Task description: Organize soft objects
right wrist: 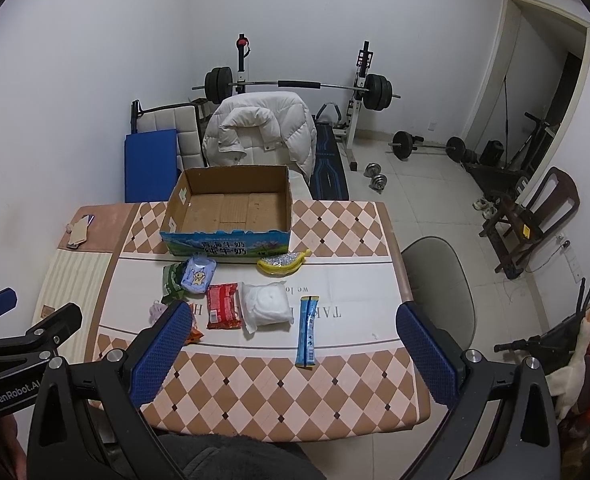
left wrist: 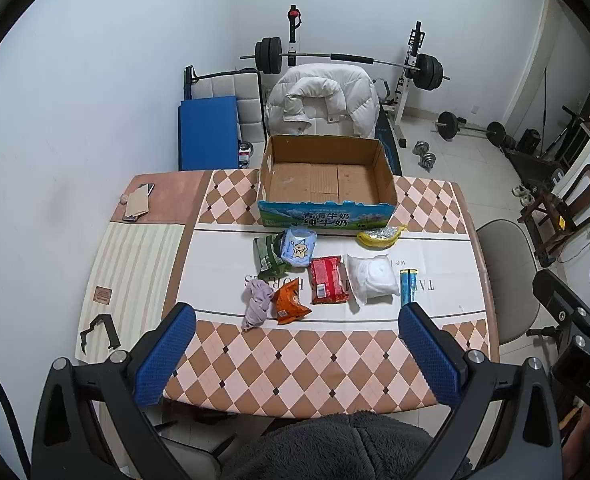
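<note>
An open cardboard box (left wrist: 325,178) (right wrist: 231,204) stands at the table's far side. In front of it lie soft items: a green packet (left wrist: 269,255), a blue tissue pack (left wrist: 299,247) (right wrist: 198,274), a yellow banana-shaped pouch (left wrist: 381,235) (right wrist: 282,263), a red packet (left wrist: 327,280) (right wrist: 224,306), a white bag (left wrist: 372,277) (right wrist: 266,306), a blue stick pack (right wrist: 307,331) (left wrist: 407,286), an orange packet (left wrist: 290,302) and a lilac cloth (left wrist: 257,300). My left gripper (left wrist: 295,320) and right gripper (right wrist: 291,320) are both open and empty, held above the near table edge.
A phone and card (left wrist: 138,202) lie at the table's far left. A black clip (left wrist: 100,330) lies on the striped mat. A grey chair (right wrist: 439,280) stands right of the table. A jacket-draped chair (left wrist: 323,102) and weight bench stand behind.
</note>
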`<control>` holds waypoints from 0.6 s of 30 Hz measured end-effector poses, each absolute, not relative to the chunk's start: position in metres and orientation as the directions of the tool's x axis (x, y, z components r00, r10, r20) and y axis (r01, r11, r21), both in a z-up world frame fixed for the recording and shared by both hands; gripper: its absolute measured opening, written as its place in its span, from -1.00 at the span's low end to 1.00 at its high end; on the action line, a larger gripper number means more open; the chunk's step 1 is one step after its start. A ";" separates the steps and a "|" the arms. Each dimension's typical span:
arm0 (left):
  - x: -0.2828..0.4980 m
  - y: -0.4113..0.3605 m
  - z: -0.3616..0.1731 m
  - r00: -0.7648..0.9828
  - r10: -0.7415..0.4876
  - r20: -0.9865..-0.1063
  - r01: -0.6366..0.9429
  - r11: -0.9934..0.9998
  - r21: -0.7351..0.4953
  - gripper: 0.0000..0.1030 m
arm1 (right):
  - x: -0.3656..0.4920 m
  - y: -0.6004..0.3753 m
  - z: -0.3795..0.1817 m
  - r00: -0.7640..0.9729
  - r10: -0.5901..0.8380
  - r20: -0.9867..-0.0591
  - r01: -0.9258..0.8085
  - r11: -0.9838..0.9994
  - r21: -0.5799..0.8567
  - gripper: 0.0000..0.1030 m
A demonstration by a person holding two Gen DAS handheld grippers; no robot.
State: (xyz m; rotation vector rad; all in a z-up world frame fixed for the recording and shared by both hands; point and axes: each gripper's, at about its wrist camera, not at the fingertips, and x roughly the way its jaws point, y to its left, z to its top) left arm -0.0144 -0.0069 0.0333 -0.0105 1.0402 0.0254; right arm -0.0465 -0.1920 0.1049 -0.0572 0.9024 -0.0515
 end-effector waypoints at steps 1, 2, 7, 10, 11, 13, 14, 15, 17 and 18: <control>-0.014 -0.008 0.035 0.506 0.015 -0.863 -0.027 1.000 0.002 1.00 | -0.048 -0.192 0.107 0.620 -0.066 -0.782 0.020 0.997 -0.069 1.00; -0.015 -0.008 0.034 0.507 0.016 -0.862 -0.026 1.000 0.003 1.00 | -0.049 -0.192 0.110 0.621 -0.066 -0.781 0.019 0.997 -0.069 1.00; -0.016 -0.008 0.034 0.509 0.017 -0.861 -0.024 1.000 0.005 1.00 | -0.049 -0.192 0.110 0.622 -0.065 -0.780 0.020 0.998 -0.067 1.00; -0.015 -0.007 0.034 0.510 0.016 -0.860 -0.028 1.000 0.002 1.00 | -0.050 -0.192 0.110 0.622 -0.065 -0.781 0.020 0.998 -0.067 1.00; -0.015 -0.009 0.036 0.511 0.016 -0.859 -0.030 1.000 0.001 1.00 | -0.050 -0.192 0.110 0.623 -0.065 -0.780 0.019 0.998 -0.067 1.00; -0.015 -0.010 0.038 0.512 0.015 -0.859 -0.030 1.000 0.000 1.00 | -0.050 -0.191 0.111 0.624 -0.066 -0.779 0.019 0.997 -0.069 1.00; -0.016 -0.008 0.036 0.512 0.015 -0.859 -0.027 1.000 0.001 1.00 | -0.050 -0.192 0.110 0.623 -0.066 -0.780 0.020 0.997 -0.069 1.00; -0.016 -0.008 0.039 0.514 0.015 -0.858 -0.028 1.000 0.001 1.00 | -0.051 -0.192 0.110 0.622 -0.066 -0.780 0.020 0.997 -0.068 1.00; -0.018 -0.007 0.040 0.513 0.013 -0.858 -0.027 1.000 -0.001 1.00 | -0.051 -0.192 0.110 0.625 -0.065 -0.778 0.020 0.997 -0.068 1.00; -0.018 -0.008 0.041 0.514 0.013 -0.858 -0.027 1.000 -0.001 1.00 | -0.051 -0.192 0.110 0.625 -0.067 -0.777 0.019 0.997 -0.071 1.00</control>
